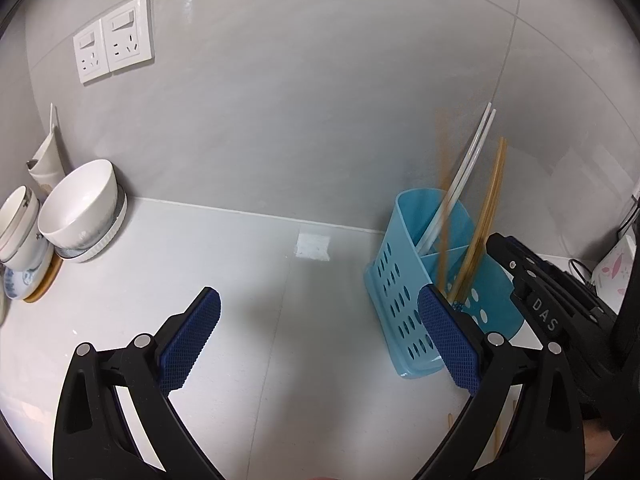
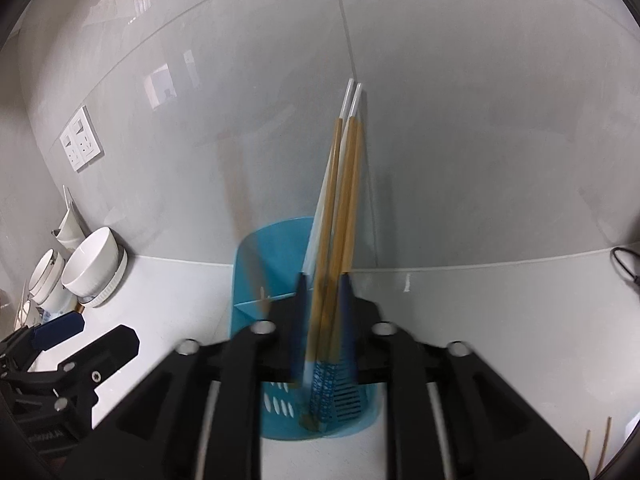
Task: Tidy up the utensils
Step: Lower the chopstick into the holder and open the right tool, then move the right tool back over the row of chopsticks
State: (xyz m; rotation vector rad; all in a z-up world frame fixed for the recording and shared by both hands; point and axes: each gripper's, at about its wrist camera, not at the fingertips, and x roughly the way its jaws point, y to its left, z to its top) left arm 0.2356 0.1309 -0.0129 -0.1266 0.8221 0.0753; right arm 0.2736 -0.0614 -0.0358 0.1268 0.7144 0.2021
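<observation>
A blue plastic holder (image 1: 404,300) with oval holes in its side is standing on the white tabletop (image 1: 240,280), close to the tiled wall (image 1: 320,100), with a divider splitting it into compartments. White chopsticks (image 1: 460,176) are leaning out of its far compartment, and a bundle of wooden chopsticks (image 2: 340,216) is standing in the near one, tips up against the wall; one of them is showing only as a brown blur. The right tongs (image 2: 323,304) are sitting right over the holder with their dark blue pads partly apart, one on each side of the wooden chopsticks; the picture is blurring here, and I cannot tell whether the pads are pressing on the sticks. The left tongs (image 1: 320,340) are hanging wide open over bare tabletop to the left of the holder, gripping nothing, the right pad just in front of the holder's perforated side. Far to the left, a white bowl (image 1: 82,204) is resting tilted on stacked dishes (image 1: 24,248). Two wall sockets (image 1: 114,40) are showing high on the left. More wooden sticks (image 2: 596,448) are lying on the tabletop at the near right.
</observation>
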